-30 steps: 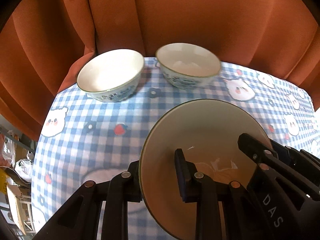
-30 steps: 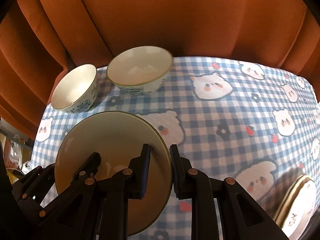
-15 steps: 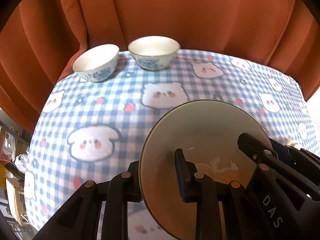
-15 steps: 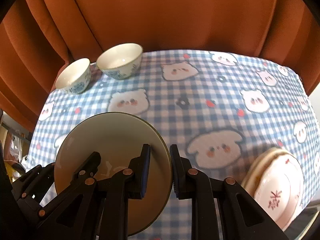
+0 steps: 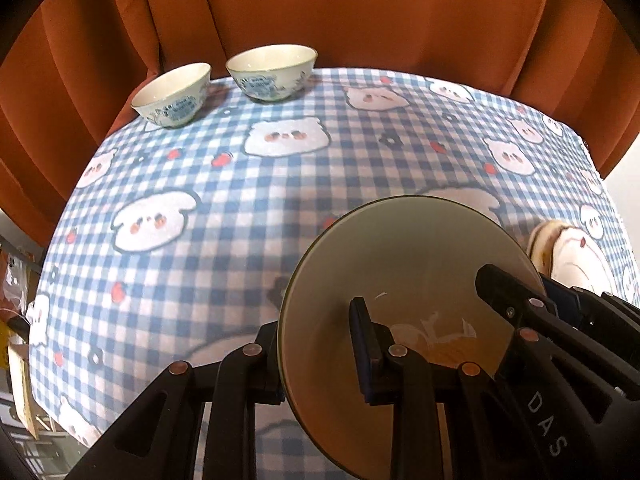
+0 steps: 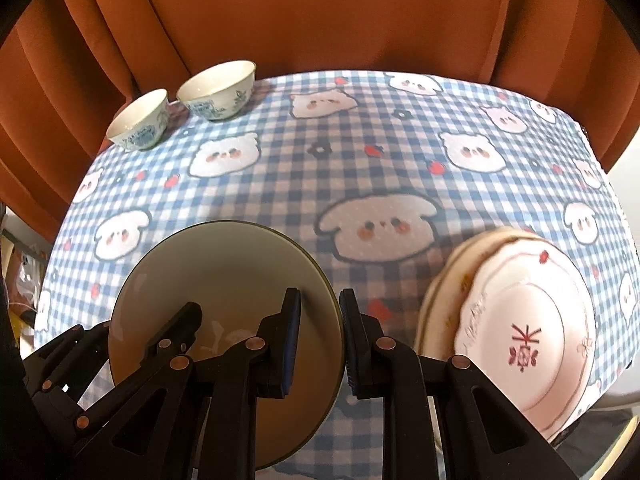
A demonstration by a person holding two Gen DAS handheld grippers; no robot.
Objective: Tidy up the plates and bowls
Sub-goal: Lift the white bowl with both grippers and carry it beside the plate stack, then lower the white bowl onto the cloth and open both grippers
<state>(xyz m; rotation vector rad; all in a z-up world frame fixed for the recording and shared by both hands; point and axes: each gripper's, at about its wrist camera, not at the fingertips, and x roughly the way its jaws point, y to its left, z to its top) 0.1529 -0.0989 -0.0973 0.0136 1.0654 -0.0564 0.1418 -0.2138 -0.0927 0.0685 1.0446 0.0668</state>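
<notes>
**Both tongs on one plate, above the bench**

Your left tongs (image 5: pixel 316 356) and right tongs (image 6: pixel 320 336) are each clenched on the rim of the same beige plate (image 6: pixel 224 280), one at either side. You hold it tilted and clear of the bench (image 6: pixel 360 168), over the near edge, left of centre.

The bench wears a blue checked cloth (image 5: pixel 240 208) with white animal faces. At its far left corner two bowls stand upright, just beside each other: a small bowl (image 5: pixel 172 94) nearest the corner and a wider bowl (image 5: pixel 272 70) to its right. Whether they touch, you cannot tell.

At the near right corner lies a stack of plates (image 6: pixel 516 332), a white one with a red mark on top. It sits just beside your right tongs, apart from the held plate.

An orange curtain (image 6: pixel 320 12) hangs behind the bench.
</notes>
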